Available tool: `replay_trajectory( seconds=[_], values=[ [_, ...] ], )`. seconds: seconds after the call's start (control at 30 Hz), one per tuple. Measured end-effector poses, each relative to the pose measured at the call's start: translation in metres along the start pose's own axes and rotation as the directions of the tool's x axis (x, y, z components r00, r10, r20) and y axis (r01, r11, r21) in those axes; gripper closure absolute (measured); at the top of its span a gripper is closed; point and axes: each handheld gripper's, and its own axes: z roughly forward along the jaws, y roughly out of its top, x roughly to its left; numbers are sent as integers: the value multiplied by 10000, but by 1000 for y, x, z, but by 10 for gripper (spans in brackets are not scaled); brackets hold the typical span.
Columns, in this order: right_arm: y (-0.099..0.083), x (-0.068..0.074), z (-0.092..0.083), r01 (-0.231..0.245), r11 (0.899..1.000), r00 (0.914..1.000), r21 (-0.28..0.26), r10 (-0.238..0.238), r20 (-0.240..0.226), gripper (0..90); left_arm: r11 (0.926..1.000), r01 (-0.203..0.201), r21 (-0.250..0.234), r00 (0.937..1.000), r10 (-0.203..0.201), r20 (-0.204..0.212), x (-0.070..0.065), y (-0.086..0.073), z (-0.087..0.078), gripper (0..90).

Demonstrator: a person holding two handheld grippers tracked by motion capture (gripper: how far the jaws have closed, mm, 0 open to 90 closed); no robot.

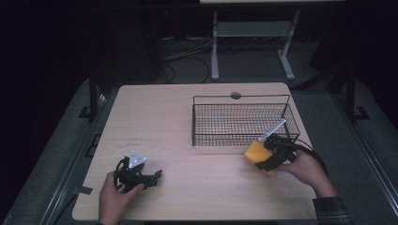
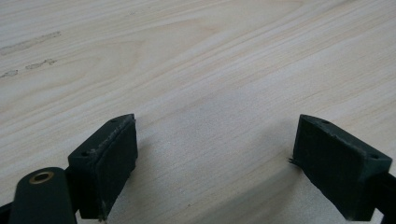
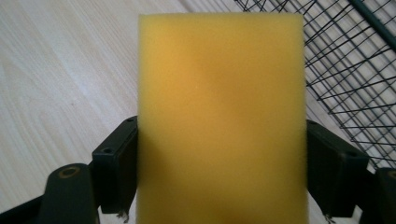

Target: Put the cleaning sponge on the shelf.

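Right gripper view: the yellow sponge (image 3: 222,116) stands clamped between the right gripper (image 3: 222,177)'s two black jaws, which press its sides, and it reaches well past their tips. The wire basket (image 3: 345,70) lies just beyond it, to one side. The high view adds what this one cannot: the sponge held over the table (image 1: 187,122) just in front of the basket's near wall. The left gripper (image 2: 215,154) rests wide apart over bare wood.
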Motion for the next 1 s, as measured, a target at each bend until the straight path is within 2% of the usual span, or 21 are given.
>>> replay_trajectory(
  seconds=[0.57,1.0],
  values=[
    [4,-8,-27,-172,9997,9998,-160,175,129,225,10000,-25,1,10000,25,-7,0,0,0,131],
    [11,-22,-42,-490,9979,9985,-433,501,234,226,10000,14,-31,10000,-14,-3,0,0,0,130]
  ],
)
